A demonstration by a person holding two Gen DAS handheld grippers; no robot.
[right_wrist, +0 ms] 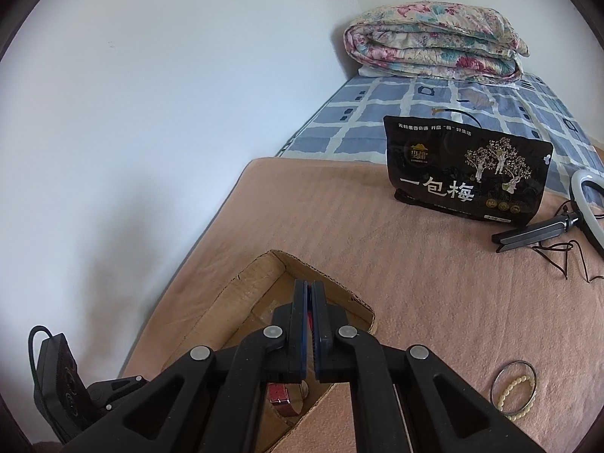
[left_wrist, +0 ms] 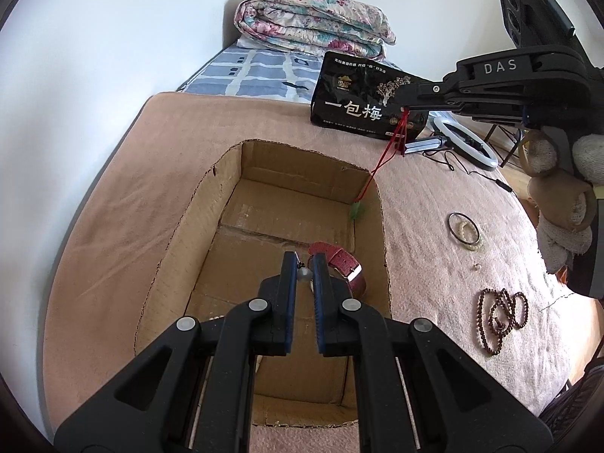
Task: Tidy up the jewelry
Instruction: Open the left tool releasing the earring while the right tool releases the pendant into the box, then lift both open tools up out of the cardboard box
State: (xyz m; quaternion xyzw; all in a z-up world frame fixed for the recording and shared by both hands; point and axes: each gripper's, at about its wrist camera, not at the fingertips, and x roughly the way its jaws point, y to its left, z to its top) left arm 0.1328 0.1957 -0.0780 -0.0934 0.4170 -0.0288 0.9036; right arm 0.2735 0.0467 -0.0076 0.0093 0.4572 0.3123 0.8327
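Holding: left hand-held gripper (left_wrist: pixel 304 264) is clenched on a small silver bead (left_wrist: pixel 304 274) over the cardboard box (left_wrist: pixel 181 234).
Right hand-held gripper (left_wrist: pixel 406 107): clamped on a red cord (left_wrist: pixel 381 158); its green pendant (left_wrist: pixel 355 211) hangs at the box's far right corner.
Box: red watch (left_wrist: pixel 345 268) inside.
Bed, right: bangle (left_wrist: pixel 463 227), pale bead bracelet (left_wrist: pixel 470 236), dark bead string (left_wrist: pixel 500 315).
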